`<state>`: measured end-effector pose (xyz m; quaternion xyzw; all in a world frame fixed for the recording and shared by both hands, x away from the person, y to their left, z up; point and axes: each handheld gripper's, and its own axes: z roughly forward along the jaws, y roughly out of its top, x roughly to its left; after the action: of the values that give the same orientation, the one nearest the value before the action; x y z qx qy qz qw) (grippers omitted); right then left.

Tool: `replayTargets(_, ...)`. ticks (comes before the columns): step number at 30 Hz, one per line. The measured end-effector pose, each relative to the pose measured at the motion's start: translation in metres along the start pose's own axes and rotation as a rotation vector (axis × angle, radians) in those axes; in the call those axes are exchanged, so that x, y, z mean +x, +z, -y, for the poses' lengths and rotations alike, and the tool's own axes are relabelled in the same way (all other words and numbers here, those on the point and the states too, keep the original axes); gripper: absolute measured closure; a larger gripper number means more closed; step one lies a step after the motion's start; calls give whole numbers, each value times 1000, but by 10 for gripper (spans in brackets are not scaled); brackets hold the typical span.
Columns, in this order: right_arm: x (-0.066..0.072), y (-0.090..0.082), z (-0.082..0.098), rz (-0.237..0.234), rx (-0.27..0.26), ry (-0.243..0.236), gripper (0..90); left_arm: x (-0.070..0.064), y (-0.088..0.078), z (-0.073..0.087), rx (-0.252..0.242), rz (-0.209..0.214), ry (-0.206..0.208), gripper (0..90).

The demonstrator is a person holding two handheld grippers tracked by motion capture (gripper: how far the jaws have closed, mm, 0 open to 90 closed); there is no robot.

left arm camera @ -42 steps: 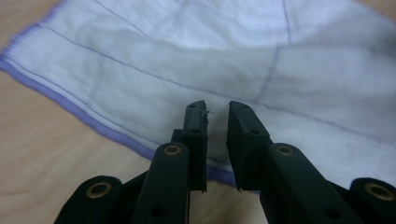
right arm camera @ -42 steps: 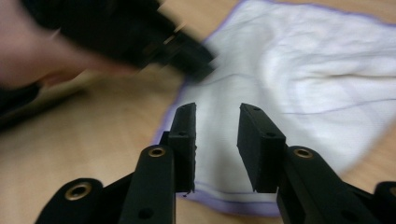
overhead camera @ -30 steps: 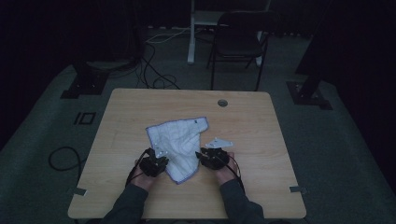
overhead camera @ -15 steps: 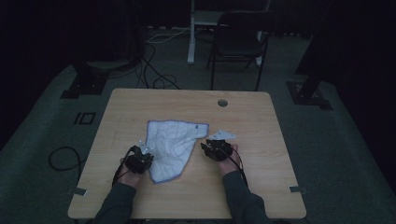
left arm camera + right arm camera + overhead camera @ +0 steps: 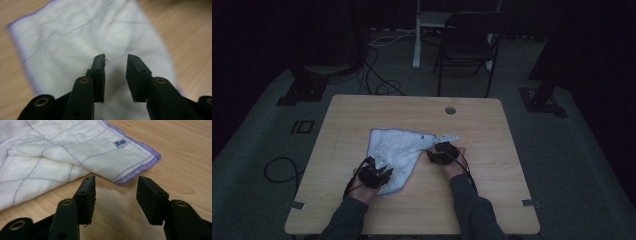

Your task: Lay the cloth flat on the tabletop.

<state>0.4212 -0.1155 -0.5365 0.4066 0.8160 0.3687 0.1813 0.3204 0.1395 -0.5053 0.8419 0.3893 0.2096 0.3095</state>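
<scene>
Since a second ago the cloth (image 5: 398, 156) has gone from a bunched heap between my hands to a flatter, spread sheet, and both hand-held grippers have let go and drawn apart to its opposite ends. It lies near the middle of the worktop (image 5: 492, 125), white with quilted stitch lines and a purple hem, its labelled corner (image 5: 136, 168) folded over a lower layer, so it is not fully flat. I judge it sits this way because I am smoothing or opening it out, each hand working one end. My left hand-held gripper (image 5: 115, 60) hovers over the cloth's near end with its jaws a narrow gap apart and nothing between them; whether the tips brush the fabric I cannot tell. My right hand-held gripper (image 5: 115, 182) stands just short of the labelled corner, jaws wide apart over bare wood, holding nothing, lined up as if to take that corner next.
</scene>
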Motion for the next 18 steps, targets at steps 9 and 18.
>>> replayTargets(9, -7, 10, 0, -41, 9, 55, 564, -31, 23, -16, -3, 63, 80, 592)
replayTargets(18, -10, 11, -6, -60, -17, 96, 824, -43, 48, -22, 49, 7, 129, 605)
